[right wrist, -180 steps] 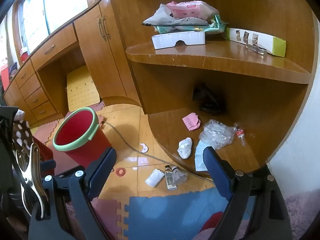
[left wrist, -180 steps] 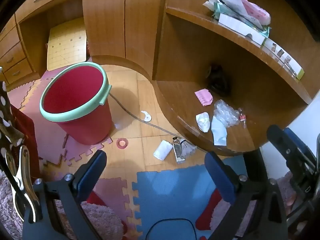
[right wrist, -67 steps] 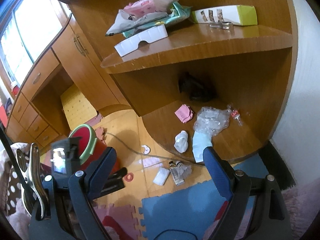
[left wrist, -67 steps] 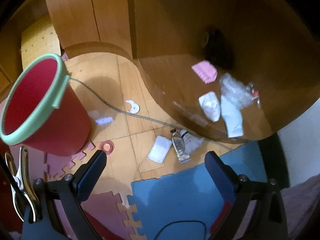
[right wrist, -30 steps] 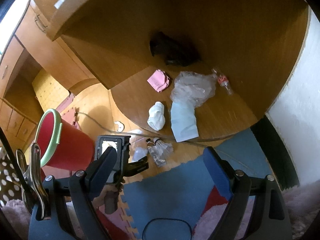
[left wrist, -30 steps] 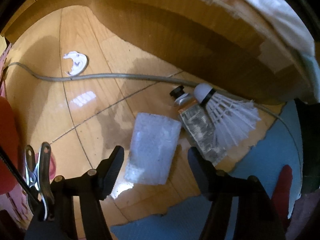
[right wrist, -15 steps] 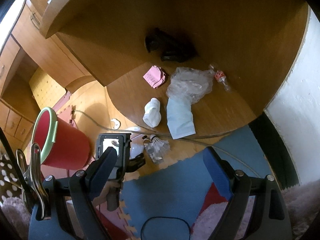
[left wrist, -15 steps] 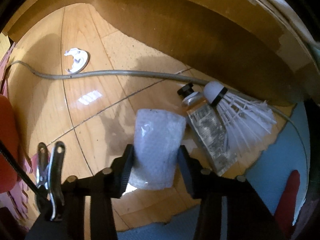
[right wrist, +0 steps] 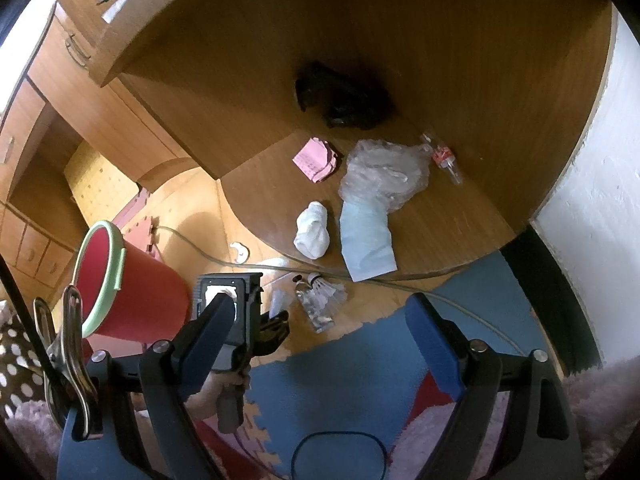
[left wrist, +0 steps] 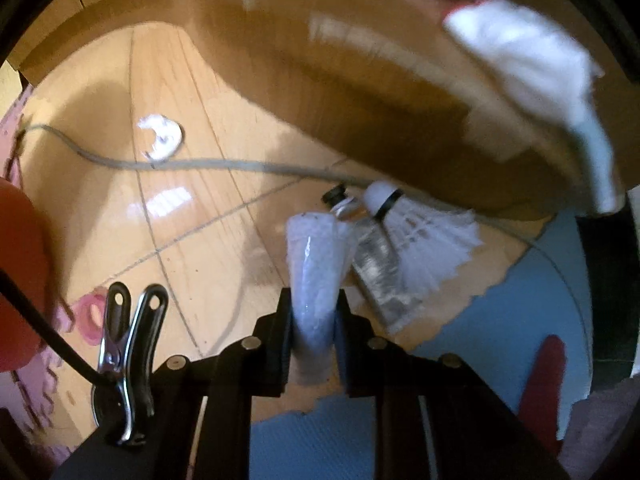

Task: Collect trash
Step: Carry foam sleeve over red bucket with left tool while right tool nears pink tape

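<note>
Down at floor level, the left gripper (left wrist: 313, 322) pinches a small white plastic packet (left wrist: 316, 264) between its two black fingers (left wrist: 280, 332); the packet is squeezed narrow where the pads press it and flares wider toward its far end, which juts out over the wooden floor (left wrist: 192, 216). Just beside it, to its right in the left wrist view, lie a flattened silver tube (left wrist: 372, 264) with a black cap and a white shuttlecock (left wrist: 424, 240), the two touching each other. A grey cable (left wrist: 224, 165) runs across the floor behind them, past a small white curved scrap (left wrist: 162, 142).

From the right wrist view, the right gripper (right wrist: 320, 336) hangs with its blue fingers (right wrist: 434, 344) spread wide and nothing between them. A hand (right wrist: 216, 394) grips the left device's handle below. The red bucket (right wrist: 132, 292) with a green rim stands on the floor to the left. On the low rounded wooden shelf (right wrist: 460, 208) rest a white crumpled wad (right wrist: 313, 230), a pale blue sheet (right wrist: 366, 240), a clear plastic bag (right wrist: 384, 174), a pink paper (right wrist: 316, 160) and a small clear bottle (right wrist: 444, 158).
</note>
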The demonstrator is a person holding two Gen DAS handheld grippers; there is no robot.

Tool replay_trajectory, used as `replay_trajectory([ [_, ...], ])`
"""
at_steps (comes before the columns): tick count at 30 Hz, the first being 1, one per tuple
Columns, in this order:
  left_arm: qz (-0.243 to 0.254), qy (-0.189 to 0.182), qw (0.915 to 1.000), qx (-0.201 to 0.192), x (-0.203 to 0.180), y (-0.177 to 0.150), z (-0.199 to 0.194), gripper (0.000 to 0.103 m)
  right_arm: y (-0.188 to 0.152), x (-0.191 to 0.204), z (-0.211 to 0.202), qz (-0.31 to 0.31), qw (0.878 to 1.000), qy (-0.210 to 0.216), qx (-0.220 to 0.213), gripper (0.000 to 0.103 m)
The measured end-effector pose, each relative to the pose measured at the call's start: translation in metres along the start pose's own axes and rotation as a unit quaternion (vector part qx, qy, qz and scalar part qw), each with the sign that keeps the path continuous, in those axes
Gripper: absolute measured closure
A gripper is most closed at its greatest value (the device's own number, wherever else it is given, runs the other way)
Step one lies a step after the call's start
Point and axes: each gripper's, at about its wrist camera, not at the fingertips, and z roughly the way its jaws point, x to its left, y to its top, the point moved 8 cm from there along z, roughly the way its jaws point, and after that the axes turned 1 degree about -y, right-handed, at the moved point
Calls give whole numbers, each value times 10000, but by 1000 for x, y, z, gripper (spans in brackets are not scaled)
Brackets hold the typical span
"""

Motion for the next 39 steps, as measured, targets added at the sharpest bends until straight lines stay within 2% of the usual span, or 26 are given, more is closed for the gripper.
replay_trajectory([
  [7, 222, 37, 9985, -506, -14, 15, -75, 84, -2, 10, -11, -104, 9996, 265, -68, 14],
  [11, 122, 124, 9967, -799, -10, 14, -138, 84, -5, 19, -21, -283, 9988, 357, -168, 14],
  [16, 104, 78, 9949, -1002, 4, 11, -191, 84, -6, 25, -33, -334, 9983, 403, -256, 14],
  [23, -51, 42, 9910, -1340, 42, 6, -267, 84, -3, 58, -43, -637, 9964, 558, -40, 14],
  [25, -200, 122, 9891, -1454, 59, 7, -289, 84, 0, 74, -46, -844, 9947, 594, -26, 14],
  [27, -465, 437, 9857, -1560, 82, 5, -307, 84, 2, 90, -44, -978, 9932, 631, 43, 14],
  [29, -777, 634, 9823, -1584, 102, 2, -316, 84, 2, 105, -36, -1007, 9918, 753, 212, 14],
  [33, -1534, 693, 9717, -1658, 142, -11, -327, 84, -11, 132, 1, -1107, 9896, 723, 570, 14],
  [39, -1886, 737, 9603, -1918, 179, -17, -341, 84, -38, 171, 73, -1501, 9817, 620, 996, 14],
])
